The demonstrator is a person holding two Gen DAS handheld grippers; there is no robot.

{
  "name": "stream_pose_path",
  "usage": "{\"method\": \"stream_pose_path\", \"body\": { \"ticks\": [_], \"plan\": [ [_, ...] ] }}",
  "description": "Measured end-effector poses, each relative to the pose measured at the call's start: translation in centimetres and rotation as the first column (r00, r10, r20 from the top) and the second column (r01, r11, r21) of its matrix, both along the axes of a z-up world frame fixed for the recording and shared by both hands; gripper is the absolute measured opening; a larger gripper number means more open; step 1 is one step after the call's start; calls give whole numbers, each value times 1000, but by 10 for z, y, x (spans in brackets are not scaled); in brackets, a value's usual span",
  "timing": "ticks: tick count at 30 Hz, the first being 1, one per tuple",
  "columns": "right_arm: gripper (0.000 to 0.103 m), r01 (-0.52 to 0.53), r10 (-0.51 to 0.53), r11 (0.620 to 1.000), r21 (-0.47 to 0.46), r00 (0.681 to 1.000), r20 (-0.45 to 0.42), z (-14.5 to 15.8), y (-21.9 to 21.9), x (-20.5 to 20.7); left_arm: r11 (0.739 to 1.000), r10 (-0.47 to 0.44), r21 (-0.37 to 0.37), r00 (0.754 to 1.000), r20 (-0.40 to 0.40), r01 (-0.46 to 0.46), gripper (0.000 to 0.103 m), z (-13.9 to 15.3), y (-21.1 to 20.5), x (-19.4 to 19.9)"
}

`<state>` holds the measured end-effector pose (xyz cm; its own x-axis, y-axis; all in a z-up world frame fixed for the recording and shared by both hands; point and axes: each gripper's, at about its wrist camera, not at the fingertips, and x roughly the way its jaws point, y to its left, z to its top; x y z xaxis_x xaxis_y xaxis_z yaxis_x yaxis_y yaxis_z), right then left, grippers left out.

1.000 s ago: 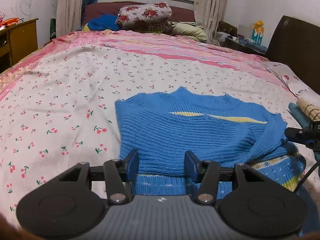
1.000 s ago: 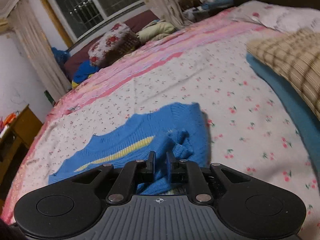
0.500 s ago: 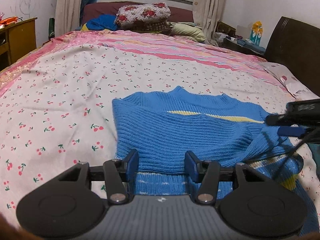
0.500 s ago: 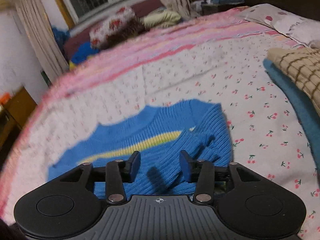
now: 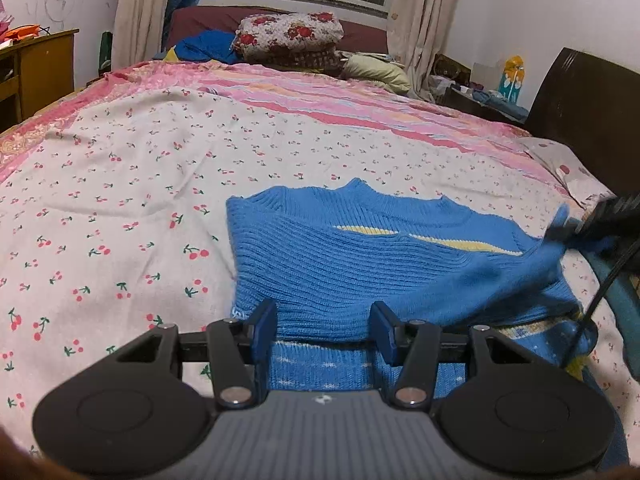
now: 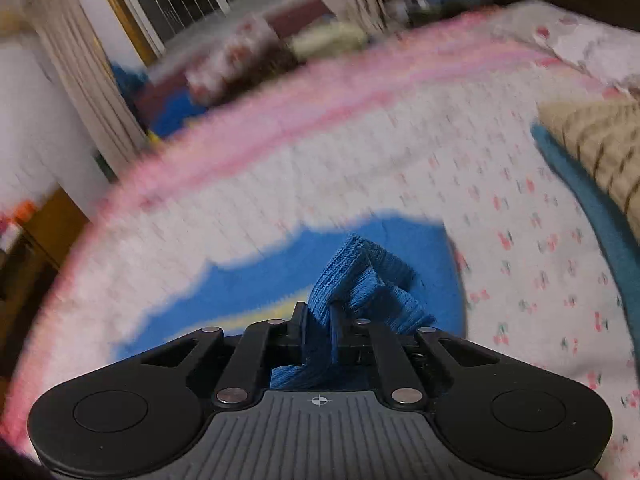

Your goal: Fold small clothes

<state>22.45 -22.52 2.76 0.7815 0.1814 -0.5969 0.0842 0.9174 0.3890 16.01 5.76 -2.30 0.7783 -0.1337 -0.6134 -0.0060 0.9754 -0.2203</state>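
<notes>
Half a second ago the right gripper [image 6: 318,318] stood wide over the knit; now its jaws are pinched on a bunched sleeve [image 6: 360,276] and lifting it, that view smeared by the swing. At the sweater's [image 5: 360,264] six o'clock hem, the left gripper [image 5: 323,330] hovers with jaws wide, empty. Laid flat on the bed [image 5: 120,200], the sweater looks soft, light, stretchy; I'd grab the doubled cuff or hem, since single layers would sag.

Black left tongs [image 5: 324,330], blue pads [image 5: 265,326], silver screws, grey ribbed housing, crosshair mark
</notes>
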Motion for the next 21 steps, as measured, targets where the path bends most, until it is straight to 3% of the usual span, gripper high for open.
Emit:
{"method": "stream_pose_path", "body": {
  "ticks": [3, 5, 8, 16, 18, 21],
  "plan": [
    [11, 0, -9, 997, 72, 992, 126, 6, -8, -15, 1000, -5, 3, 1000, -1, 5, 58, -1, -2, 0],
    [17, 42, -45, 998, 37, 996, 75, -7, -13, -12, 1000, -9, 9, 1000, -9, 9, 58, -3, -4, 1],
    [18, 105, -107, 993, -45, 993, -54, -30, -20, -11, 1000, -20, 14, 1000, -16, 21, 58, -6, -5, 0],
    [32, 98, -101, 991, -96, 995, -24, -13, -17, -21, 1000, -12, -6, 1000, -1, 12, 58, -1, -2, -1],
    [45, 94, -98, 989, -115, 995, -22, -13, -17, -12, 1000, -6, -7, 1000, 11, 6, 58, 2, -2, 0],
    [46, 82, -93, 985, -154, 994, -62, -26, -14, 1, 1000, 0, -3, 1000, 16, 0, 58, 4, -1, 4]
  ]
}}
